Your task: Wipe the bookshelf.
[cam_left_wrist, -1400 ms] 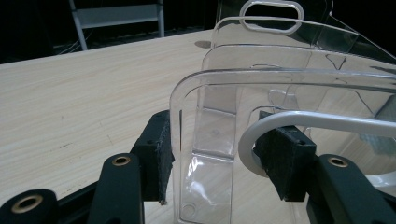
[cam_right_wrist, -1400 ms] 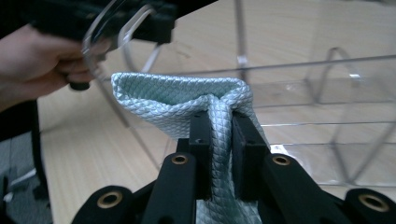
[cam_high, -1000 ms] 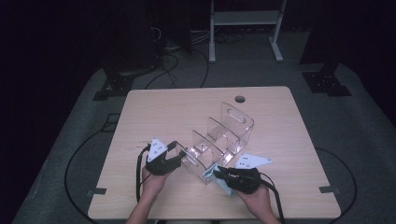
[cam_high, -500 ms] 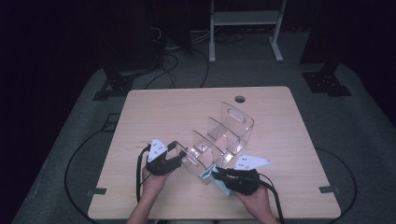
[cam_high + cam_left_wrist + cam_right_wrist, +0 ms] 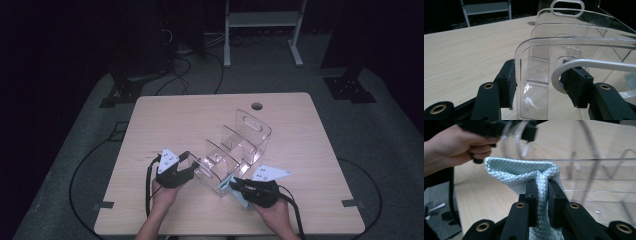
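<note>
ok so the clear acrylic divided organizer rack sits mid-table on the light wood table, running from near-left to far-right. my left gripper is clamped on its near end wall; in the left gripper view the pads sit on either side of that clear wall. my right gripper is clenched tight on a pale green quilted cloth, bunched between the jaws, right up against the rack's near right side.
</note>
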`<state>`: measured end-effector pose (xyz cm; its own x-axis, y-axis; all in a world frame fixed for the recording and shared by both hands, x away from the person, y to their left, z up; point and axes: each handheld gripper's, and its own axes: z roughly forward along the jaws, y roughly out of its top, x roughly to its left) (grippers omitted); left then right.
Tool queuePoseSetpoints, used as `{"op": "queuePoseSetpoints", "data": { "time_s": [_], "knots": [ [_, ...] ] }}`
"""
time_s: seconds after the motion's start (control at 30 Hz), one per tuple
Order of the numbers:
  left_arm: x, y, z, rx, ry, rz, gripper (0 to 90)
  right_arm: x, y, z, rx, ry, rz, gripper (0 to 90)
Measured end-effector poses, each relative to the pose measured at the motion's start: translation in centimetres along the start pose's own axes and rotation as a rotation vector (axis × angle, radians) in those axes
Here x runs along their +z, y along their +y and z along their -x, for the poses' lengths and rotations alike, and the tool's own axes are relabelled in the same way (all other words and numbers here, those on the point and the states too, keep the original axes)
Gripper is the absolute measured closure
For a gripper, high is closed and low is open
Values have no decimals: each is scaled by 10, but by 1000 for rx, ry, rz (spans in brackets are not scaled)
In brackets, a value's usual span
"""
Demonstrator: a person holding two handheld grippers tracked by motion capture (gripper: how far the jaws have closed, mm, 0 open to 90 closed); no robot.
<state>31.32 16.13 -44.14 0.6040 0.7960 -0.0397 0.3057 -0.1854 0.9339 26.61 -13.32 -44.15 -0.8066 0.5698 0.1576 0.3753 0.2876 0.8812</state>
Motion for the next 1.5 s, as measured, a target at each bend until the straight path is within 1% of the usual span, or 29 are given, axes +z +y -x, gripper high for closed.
{"op": "queuePoseSetpoints", "data": {
  "time_s": [0.03, 0.1, 0.2, 0.3, 0.33, 0.4, 0.43, 0.5, 0.57, 0.6, 0.67, 0.77, 0.83, 0.9, 0.97, 1.07, 1.1, 1.17, 1.27, 1.33, 1.37, 1.43, 1.5],
  "knots": [
    [0, 0, 0, -2, 0, 0, 467, 1, 0, -1, -2, 9, -3, 800],
    [-1, 0, -1, 2, -1, 1, 466, 1, 1, 0, -10, 4, -9, 800],
    [-1, -1, 0, -2, 0, 5, 466, -4, 1, 12, 10, -34, 5, 800],
    [-1, -1, 0, -5, 4, 7, 466, -5, -1, 19, 30, -51, 13, 800],
    [0, -1, 0, -5, 5, 7, 466, -4, -2, 18, 34, -50, 14, 800],
    [0, -1, 0, -5, 6, 7, 467, -2, -2, 14, 17, -50, 7, 800],
    [0, -1, 0, -5, 7, 6, 466, 0, -3, 11, 10, -42, 3, 800],
    [0, -1, 0, -5, 10, 6, 466, 5, -5, 2, 2, -8, -10, 799],
    [-1, -1, -2, -7, 10, 7, 467, 10, -5, -5, -25, 9, -23, 799],
    [-1, -1, -2, -7, 9, 6, 467, 11, -5, -6, -35, 9, -25, 800],
    [-1, -1, -2, -9, 7, 7, 467, 10, -3, -2, -29, 12, -30, 800],
    [-1, -1, -2, -15, 3, 10, 467, 7, -3, 4, -10, -6, -20, 800],
    [-1, -1, -2, -12, 4, 8, 466, 7, -3, 5, -4, -16, -15, 800],
    [-1, -1, -2, -12, 5, 8, 466, 8, -4, 3, -11, -15, -16, 800],
    [-1, -1, -2, -12, 7, 8, 466, 11, -5, -3, -4, 17, -22, 799],
    [-1, -1, -3, -15, 8, 10, 466, 16, -5, -14, -37, 45, -38, 799],
    [-1, -1, -3, -16, 7, 11, 465, 17, -5, -15, -41, 44, -41, 800],
    [-1, -2, -3, -18, 6, 12, 466, 15, -4, -11, -35, 44, -42, 800],
    [-1, -2, -3, -18, 6, 13, 466, 10, -3, 2, -5, 25, -23, 800],
    [-1, -1, -2, -14, 7, 9, 465, 8, -3, 8, 9, 9, -18, 800],
    [-1, -1, -2, -13, 7, 7, 465, 8, -3, 8, 12, 7, -18, 800],
    [-1, -1, -2, -15, 6, 9, 465, 9, -4, 3, 8, 6, -18, 800],
    [-1, -1, -2, -15, 7, 10, 465, 12, -5, -3, -2, 25, -25, 800]
  ]
}}
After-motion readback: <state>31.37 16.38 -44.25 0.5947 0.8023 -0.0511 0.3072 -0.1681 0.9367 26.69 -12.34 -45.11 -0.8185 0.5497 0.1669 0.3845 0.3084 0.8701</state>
